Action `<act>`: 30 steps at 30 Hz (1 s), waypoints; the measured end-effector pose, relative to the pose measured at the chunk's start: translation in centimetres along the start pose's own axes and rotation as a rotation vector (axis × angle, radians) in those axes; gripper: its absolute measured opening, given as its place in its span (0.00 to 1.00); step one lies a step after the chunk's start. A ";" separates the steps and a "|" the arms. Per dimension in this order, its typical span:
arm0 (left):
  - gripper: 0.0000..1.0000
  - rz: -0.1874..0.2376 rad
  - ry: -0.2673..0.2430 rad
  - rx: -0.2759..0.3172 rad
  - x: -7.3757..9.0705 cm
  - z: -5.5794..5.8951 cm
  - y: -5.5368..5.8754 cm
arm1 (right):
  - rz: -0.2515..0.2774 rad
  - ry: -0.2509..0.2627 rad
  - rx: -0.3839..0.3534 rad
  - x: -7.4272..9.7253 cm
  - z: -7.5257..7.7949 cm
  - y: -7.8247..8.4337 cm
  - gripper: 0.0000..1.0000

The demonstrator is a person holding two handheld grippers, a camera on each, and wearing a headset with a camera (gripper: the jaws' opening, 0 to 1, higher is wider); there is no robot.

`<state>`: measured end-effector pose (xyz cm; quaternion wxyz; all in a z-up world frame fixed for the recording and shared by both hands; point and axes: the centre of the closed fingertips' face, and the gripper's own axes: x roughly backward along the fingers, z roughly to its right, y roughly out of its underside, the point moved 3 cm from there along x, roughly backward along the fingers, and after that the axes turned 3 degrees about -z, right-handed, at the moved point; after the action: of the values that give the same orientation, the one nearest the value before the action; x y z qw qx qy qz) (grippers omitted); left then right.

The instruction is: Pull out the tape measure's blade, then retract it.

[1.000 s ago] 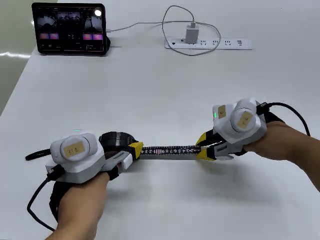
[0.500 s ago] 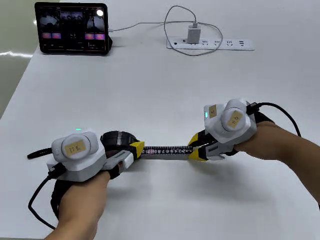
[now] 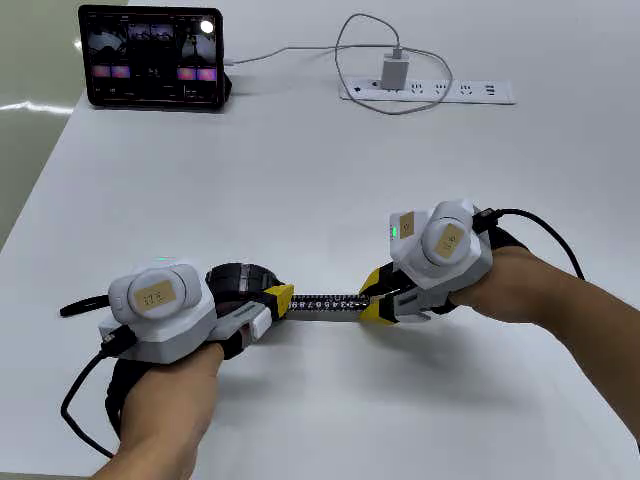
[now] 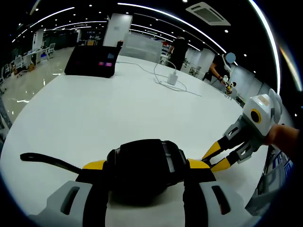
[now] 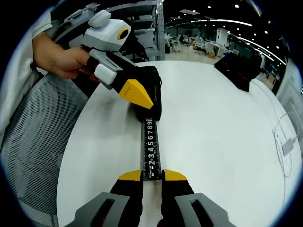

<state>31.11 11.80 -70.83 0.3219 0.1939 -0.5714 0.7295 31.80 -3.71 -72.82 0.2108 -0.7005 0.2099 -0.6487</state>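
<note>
The black tape measure (image 3: pixel 238 279) sits on the white counter (image 3: pixel 300 180) at the near left, clamped between the yellow-tipped jaws of the left hand-held gripper (image 3: pixel 265 308). The jaws press against its two sides, closed only as far as the case's width allows. In the left gripper view the case (image 4: pixel 144 168) bulges up between the jaw tips, and a black wrist strap (image 4: pixel 42 158) trails off to the left across the counter. The blade (image 3: pixel 325 299) runs out of the case to the right as a short, straight strip just above the surface, with its printed numbers facing up. The right hand-held gripper (image 3: pixel 372 297) has its jaws almost fully closed, pinching the blade's free end between the yellow tips. In the right gripper view the blade (image 5: pixel 150 151) leads straight away from the pinched end to the case (image 5: pixel 154 101), with the digits up to 9 readable. The two hand-held grippers are near each other, with only the exposed stretch of blade between them. Each is held in a person's hand, and a black cable leaves the back of each. At the far left of the counter stands a lit tablet (image 3: pixel 155 57). At the far right lies a white power strip (image 3: pixel 450 91) with a charger (image 3: pixel 392 70) plugged in, well apart from the work.
</note>
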 end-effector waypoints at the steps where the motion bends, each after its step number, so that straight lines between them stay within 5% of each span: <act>1: 0.60 0.000 0.000 0.000 0.0 0.0 0.0 | 0.002 -0.001 -0.001 -0.1 0.0 -0.1 0.11; 30: 0.60 0.002 0.013 0.007 0.0 -0.1 0.0 | 0.054 -0.005 -0.003 -2.3 -0.1 -3.0 0.11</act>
<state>31.14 11.90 -70.90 0.3240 0.1898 -0.5672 0.7330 31.57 0.05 -73.01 0.2276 -0.6964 0.2292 -0.6409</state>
